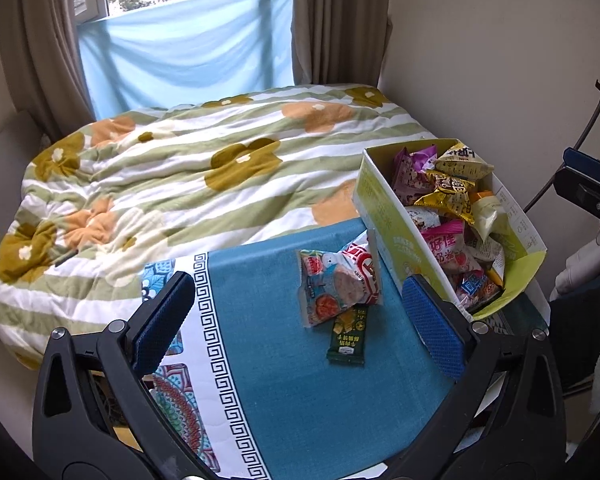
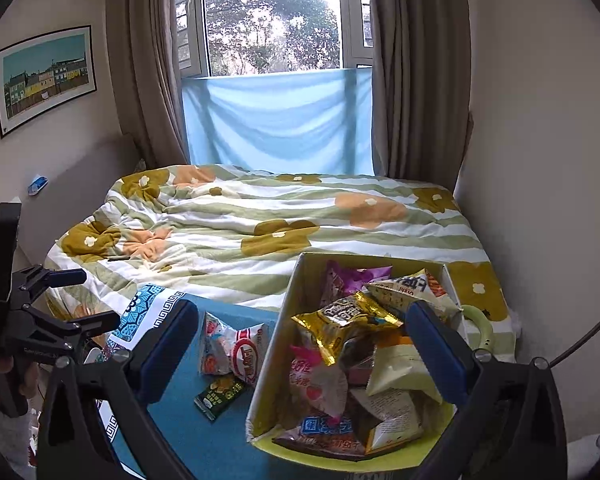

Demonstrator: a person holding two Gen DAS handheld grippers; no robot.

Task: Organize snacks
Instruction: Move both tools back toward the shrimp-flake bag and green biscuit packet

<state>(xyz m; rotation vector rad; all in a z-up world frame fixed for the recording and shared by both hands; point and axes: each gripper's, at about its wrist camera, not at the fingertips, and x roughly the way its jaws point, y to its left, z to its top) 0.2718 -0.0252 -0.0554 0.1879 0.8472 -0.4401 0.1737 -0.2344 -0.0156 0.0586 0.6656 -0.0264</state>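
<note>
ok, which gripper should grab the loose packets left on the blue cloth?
Left gripper: open, loose snack packets lie between its jaws. Right gripper hangs open over the yellow-green cardboard box.

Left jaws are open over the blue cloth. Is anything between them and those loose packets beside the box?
Nothing visible. The left gripper hangs open with the snack packets and the dark green bar lying uncovered on the blue cloth between its fingers. The snack box stands just right of them, its top open.
</note>
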